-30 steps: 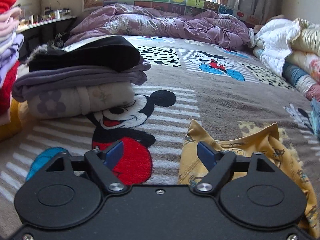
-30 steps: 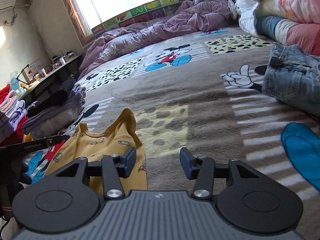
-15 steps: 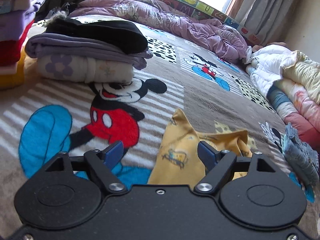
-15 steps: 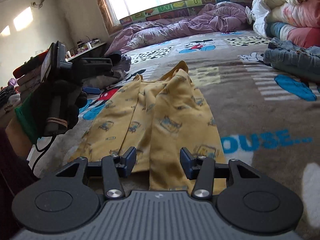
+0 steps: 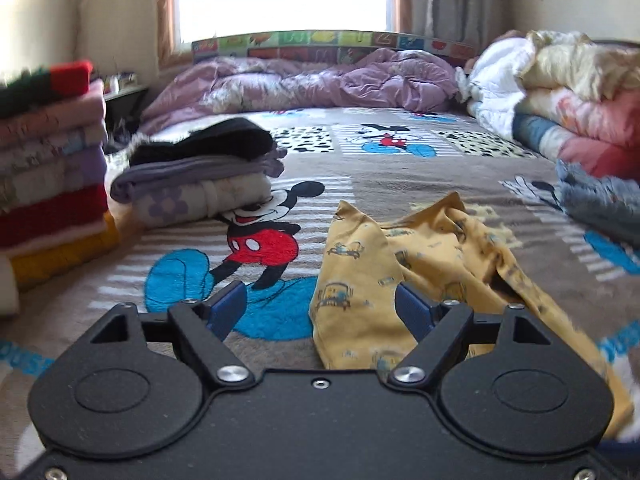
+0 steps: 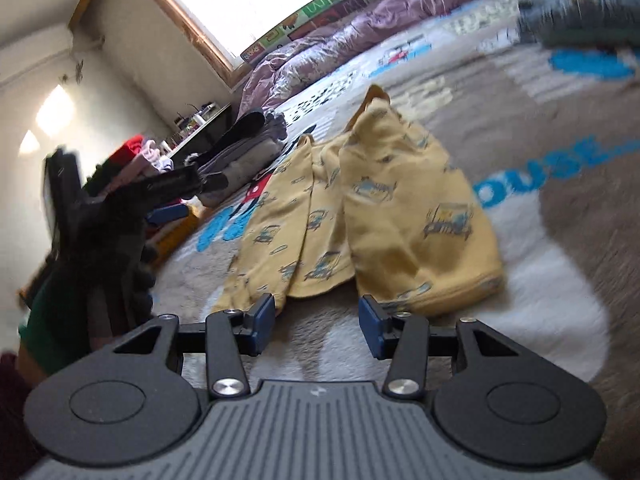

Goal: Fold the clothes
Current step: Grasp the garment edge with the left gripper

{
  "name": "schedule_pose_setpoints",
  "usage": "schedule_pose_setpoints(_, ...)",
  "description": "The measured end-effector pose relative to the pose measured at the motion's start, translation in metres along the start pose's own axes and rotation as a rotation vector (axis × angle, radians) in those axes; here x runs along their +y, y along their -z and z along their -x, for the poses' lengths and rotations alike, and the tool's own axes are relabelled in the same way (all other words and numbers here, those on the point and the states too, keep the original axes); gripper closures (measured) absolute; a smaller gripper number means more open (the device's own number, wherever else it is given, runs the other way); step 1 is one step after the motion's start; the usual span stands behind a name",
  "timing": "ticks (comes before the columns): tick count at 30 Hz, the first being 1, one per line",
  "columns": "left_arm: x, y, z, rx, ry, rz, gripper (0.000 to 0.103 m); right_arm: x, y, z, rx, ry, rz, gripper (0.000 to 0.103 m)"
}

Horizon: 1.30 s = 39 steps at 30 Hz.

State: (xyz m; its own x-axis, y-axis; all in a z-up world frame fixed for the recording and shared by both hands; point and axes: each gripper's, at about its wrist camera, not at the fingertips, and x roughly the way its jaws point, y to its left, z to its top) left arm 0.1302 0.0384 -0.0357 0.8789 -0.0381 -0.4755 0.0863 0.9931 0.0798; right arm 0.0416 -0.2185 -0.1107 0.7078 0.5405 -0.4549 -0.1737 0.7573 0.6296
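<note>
At the centre and lower right of the left wrist view, a yellow printed garment (image 5: 420,276) lies crumpled on the bed's cartoon-mouse blanket (image 5: 360,184). The left gripper (image 5: 316,312) hangs above the garment's near edge with its jaws wide open; the yellow cloth shows in the gap between the blue pads, nearer the right pad, and no pad presses on it. Whether the right pad touches the cloth, I cannot tell.

Left of centre in that view sits a small folded stack (image 5: 200,172): a black item on top, a grey one under it, a pale flowered one at the bottom. At the far left edge stands a taller pile of folded clothes (image 5: 52,152) in red, pink, lilac and yellow. A mauve quilt (image 5: 304,84) lies bunched under the window at the top. Rolled bedding (image 5: 568,100) fills the upper right, with a blue denim piece (image 5: 600,200) below it.

In the right wrist view, the garment (image 6: 372,208) spreads across the middle of the frame, its hem end nearest the camera. The right gripper (image 6: 318,324) is just short of that hem, jaws partly open with only blanket (image 6: 560,240) between them, gripping nothing. At the left of this frame a dark-gloved hand (image 6: 104,248) holds the left gripper (image 6: 176,196); a green cuff shows at the wrist. The upper right of this frame is motion-blurred.
</note>
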Motion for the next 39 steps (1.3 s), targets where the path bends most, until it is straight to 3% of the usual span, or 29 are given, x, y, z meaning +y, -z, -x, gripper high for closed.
schedule_pose_setpoints(8, -0.053, 0.046, 0.053, -0.078, 0.071, -0.431, 0.022, -0.027, -0.004, -0.016, -0.018, -0.031, -0.184, 0.062)
schedule_pose_setpoints(11, -0.073, 0.068, 0.06, -0.069, 0.1, -0.562, 0.022, -0.035, -0.004, -0.02, -0.027, -0.054, -0.245, 0.062)
schedule_pose_setpoints(16, -0.1, 0.098, 0.051, -0.024, 0.082, -0.709, 0.022, -0.042, 0.0, -0.025, -0.042, -0.076, -0.305, 0.061)
schedule_pose_setpoints(18, -0.104, 0.104, 0.043, -0.01, 0.06, -0.738, 0.024, -0.04, 0.0, -0.025, -0.043, -0.076, -0.304, 0.06)
schedule_pose_setpoints(25, -0.107, 0.103, 0.031, -0.007, 0.048, -0.719, 0.068, -0.037, 0.001, -0.028, -0.039, -0.073, -0.274, 0.058)
schedule_pose_setpoints(33, -0.113, 0.11, 0.029, -0.014, 0.041, -0.759, 0.069, -0.031, 0.002, -0.031, -0.044, -0.087, -0.246, 0.044)
schedule_pose_setpoints(37, -0.117, 0.114, 0.035, -0.034, 0.055, -0.791, 0.064, -0.03, 0.002, -0.031, -0.051, -0.089, -0.246, 0.042)
schedule_pose_setpoints(39, -0.116, 0.112, 0.034, -0.03, 0.048, -0.778, 0.076, -0.03, 0.002, -0.031, -0.052, -0.09, -0.246, 0.042)
